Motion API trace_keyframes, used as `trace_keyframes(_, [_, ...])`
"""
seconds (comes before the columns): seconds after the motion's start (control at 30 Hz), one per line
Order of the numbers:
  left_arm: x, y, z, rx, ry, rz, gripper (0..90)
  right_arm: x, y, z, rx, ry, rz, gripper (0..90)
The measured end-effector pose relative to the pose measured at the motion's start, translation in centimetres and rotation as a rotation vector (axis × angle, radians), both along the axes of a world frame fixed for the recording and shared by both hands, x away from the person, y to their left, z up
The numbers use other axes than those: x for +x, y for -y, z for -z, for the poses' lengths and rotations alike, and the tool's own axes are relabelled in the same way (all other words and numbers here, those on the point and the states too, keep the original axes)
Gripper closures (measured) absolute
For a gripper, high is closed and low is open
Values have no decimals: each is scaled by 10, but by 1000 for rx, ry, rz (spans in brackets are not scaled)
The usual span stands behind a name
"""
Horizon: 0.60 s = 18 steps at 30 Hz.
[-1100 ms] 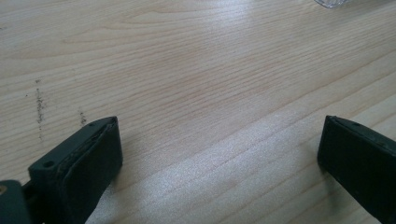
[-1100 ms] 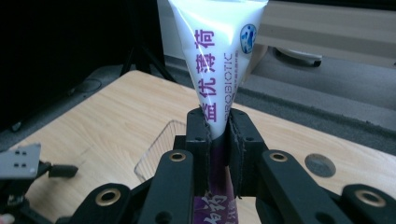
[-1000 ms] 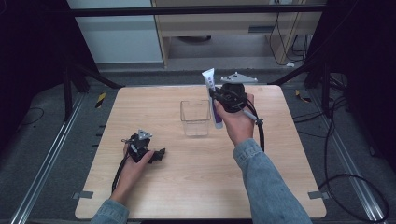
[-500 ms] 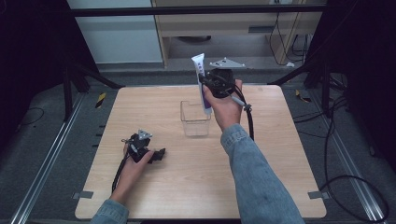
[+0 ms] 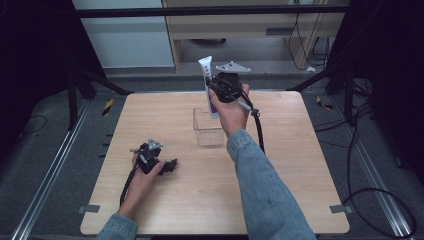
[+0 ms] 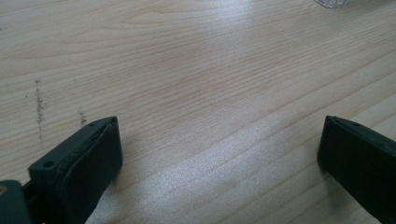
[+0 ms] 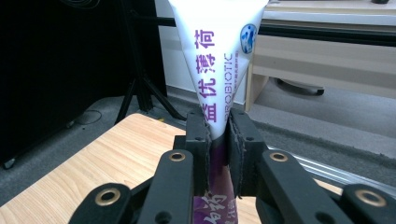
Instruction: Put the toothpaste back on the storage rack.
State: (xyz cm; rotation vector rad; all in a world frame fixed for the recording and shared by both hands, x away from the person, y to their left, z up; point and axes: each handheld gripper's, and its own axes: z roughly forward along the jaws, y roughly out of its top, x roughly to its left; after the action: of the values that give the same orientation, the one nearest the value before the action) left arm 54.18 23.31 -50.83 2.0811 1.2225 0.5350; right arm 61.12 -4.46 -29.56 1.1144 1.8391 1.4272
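The tube's (image 7: 217, 60) lower end is hidden behind the right tongs (image 7: 218, 140), which clamp it upright at mid-length. The right hand (image 5: 231, 111) holds them raised, forearm stretched forward, above a clear container (image 5: 207, 131). The left tongs (image 6: 219, 154) gape wide over bare tabletop (image 6: 196, 70), the container's corner cut off beyond them.

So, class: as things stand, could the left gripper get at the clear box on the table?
Probably yes. The left gripper rests on the table with jaws open, and bare wood lies between it and the clear box. The right gripper holds the toothpaste tube above the box, which might crowd it.
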Motion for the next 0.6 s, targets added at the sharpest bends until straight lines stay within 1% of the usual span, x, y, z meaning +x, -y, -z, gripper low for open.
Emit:
trace_keyframes(0.47, [0,0,0,0,0,0,0,3,-15,11,-22,10,-22,796])
trace_keyframes(0.6, [0,0,0,-1,0,0,0,4,-18,13,-19,6,-23,796])
